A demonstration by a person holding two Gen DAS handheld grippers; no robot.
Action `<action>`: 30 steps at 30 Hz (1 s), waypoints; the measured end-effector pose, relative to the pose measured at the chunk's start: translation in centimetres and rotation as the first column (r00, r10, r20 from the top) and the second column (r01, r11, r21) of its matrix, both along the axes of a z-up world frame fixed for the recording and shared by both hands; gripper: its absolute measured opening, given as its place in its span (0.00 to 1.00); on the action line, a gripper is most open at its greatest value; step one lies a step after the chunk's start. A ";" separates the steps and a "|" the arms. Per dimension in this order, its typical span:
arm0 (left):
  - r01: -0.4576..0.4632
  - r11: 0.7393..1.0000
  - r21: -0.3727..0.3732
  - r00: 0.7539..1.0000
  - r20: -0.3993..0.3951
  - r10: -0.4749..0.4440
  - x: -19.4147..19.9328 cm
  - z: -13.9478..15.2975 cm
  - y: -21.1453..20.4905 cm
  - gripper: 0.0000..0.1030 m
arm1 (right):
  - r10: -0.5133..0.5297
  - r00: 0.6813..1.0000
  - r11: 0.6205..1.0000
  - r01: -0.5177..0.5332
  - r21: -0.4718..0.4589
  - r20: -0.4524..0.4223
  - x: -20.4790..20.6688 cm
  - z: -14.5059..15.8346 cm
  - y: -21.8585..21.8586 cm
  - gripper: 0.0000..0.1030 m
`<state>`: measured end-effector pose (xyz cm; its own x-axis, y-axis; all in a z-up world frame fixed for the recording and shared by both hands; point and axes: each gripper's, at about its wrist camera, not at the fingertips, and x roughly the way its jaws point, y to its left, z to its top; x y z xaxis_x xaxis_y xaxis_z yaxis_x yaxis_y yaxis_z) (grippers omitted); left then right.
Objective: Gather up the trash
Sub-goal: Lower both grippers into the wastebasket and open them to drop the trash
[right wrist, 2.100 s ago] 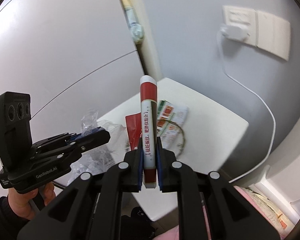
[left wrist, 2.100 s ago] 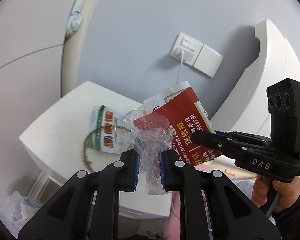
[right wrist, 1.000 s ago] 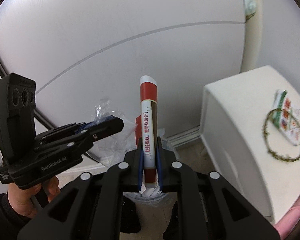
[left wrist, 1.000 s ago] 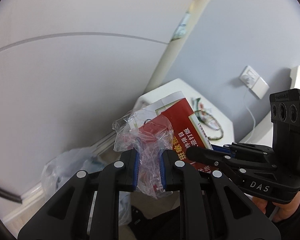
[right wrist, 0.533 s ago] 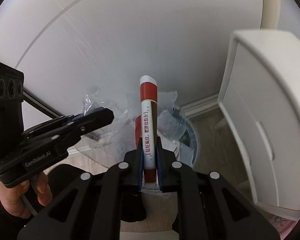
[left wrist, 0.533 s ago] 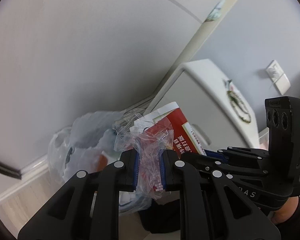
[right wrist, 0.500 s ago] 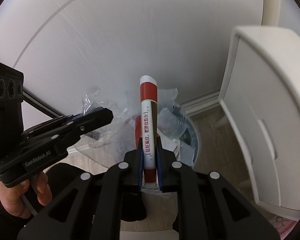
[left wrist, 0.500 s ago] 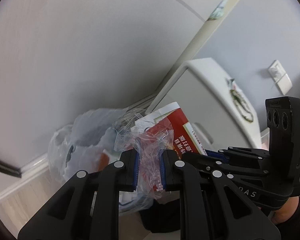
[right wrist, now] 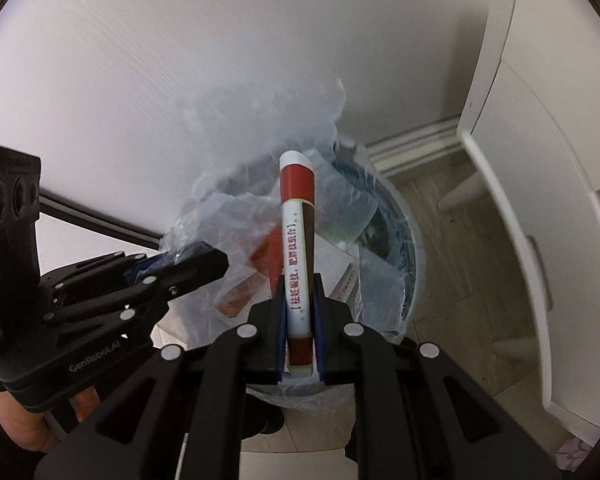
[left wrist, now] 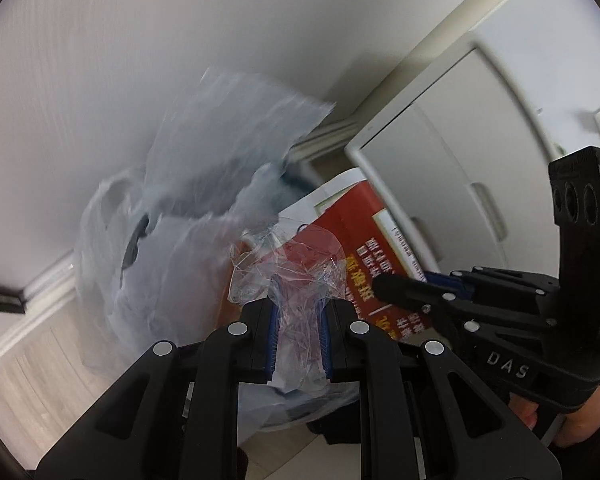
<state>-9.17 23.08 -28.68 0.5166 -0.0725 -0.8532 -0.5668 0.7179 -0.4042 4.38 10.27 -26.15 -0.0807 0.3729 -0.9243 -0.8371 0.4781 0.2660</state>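
A crumpled clear plastic wrapper (left wrist: 296,280) sits pinched between the blue pads of the left gripper (left wrist: 299,334), jaws narrow around it. A flat red-and-white box (right wrist: 298,248) stands edge-on, clamped between the right gripper (right wrist: 299,322) jaws. Both hang over the bag-lined trash bin (right wrist: 414,256), beside the white cabinet (right wrist: 540,184).
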 end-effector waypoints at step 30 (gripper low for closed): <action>0.020 0.999 -0.034 0.980 -0.197 -0.027 2.6 -9.3 -1.0 0.16 | 0.077 0.993 0.991 -0.066 -0.115 0.094 -1.9 -9.0 2.3 0.19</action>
<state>-6.61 22.08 -37.98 0.3358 -0.1111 -0.9354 -0.6208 0.7208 -0.3085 2.50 12.56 -35.20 -0.0104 0.2641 -0.9645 -0.8894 0.4383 0.1296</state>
